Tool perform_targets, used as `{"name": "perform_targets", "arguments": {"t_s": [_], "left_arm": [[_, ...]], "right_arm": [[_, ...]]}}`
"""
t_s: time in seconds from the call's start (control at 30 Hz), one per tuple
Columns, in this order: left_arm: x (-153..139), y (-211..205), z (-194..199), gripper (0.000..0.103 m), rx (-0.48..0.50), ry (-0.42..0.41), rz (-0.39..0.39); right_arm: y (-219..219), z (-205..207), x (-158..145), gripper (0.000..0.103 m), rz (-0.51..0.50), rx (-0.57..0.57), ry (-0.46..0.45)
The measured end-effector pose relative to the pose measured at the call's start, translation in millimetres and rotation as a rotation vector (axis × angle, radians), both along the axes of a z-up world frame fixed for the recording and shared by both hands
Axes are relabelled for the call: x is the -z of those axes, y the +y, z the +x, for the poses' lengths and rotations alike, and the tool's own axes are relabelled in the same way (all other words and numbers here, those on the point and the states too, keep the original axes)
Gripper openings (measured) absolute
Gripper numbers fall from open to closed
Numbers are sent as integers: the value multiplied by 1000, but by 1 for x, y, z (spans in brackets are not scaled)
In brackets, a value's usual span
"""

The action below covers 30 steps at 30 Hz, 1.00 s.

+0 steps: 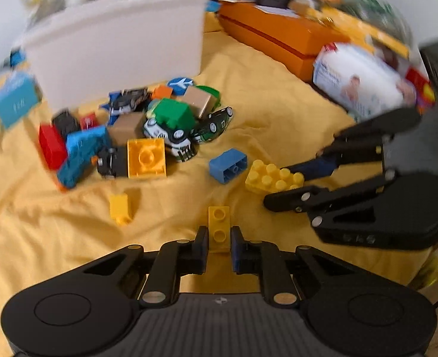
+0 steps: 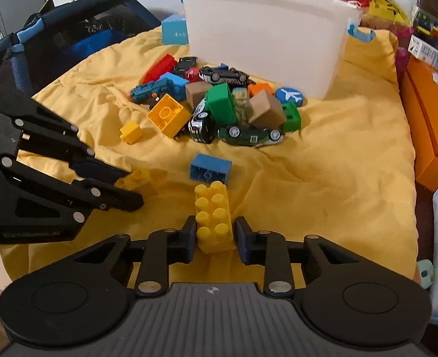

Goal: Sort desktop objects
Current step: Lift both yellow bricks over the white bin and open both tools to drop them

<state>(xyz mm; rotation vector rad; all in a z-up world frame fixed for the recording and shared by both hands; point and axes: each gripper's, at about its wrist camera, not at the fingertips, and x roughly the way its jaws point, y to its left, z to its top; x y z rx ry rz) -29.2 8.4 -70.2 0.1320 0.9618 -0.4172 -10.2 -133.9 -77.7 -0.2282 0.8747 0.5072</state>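
Observation:
My left gripper is shut on a thin yellow two-stud brick just above the yellow cloth. In the right wrist view the left gripper comes in from the left with that brick between its fingers. The right gripper is shut on a yellow eight-stud brick, which lies lengthwise between the pads. The left wrist view shows the right gripper holding that brick. A pile of bricks and toy cars lies in front of a white plastic bin.
A blue brick lies loose just beyond the right gripper. A small yellow brick sits left of the pile. An orange box and a wipes pack border the right side. A black mesh basket stands far left.

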Motion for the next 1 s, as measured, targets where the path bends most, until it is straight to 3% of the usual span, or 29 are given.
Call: {"name": "perform_targets", "arguments": {"t_s": [0.17, 0.3, 0.47, 0.67, 0.77, 0.9, 1.0], "left_arm": [[-32, 14, 2, 17, -53, -36, -84], [-78, 31, 17, 17, -53, -156, -135], [-132, 58, 66, 17, -65, -290, -210], [-173, 77, 137, 17, -99, -421, -201], [-173, 80, 180, 17, -144, -419, -179], [-143, 82, 234, 17, -212, -323, -143], [-123, 76, 254, 18, -228, -254, -88]], "right_arm": [[-8, 5, -15, 29, 34, 52, 11], [-17, 15, -47, 29, 83, 119, -54], [-17, 48, -102, 29, 146, 197, -211], [-10, 115, -150, 30, 234, 282, -350], [3, 150, -160, 30, 244, 340, -377], [10, 188, -149, 30, 267, 387, -318], [18, 201, -135, 32, 218, 396, -280]]}}
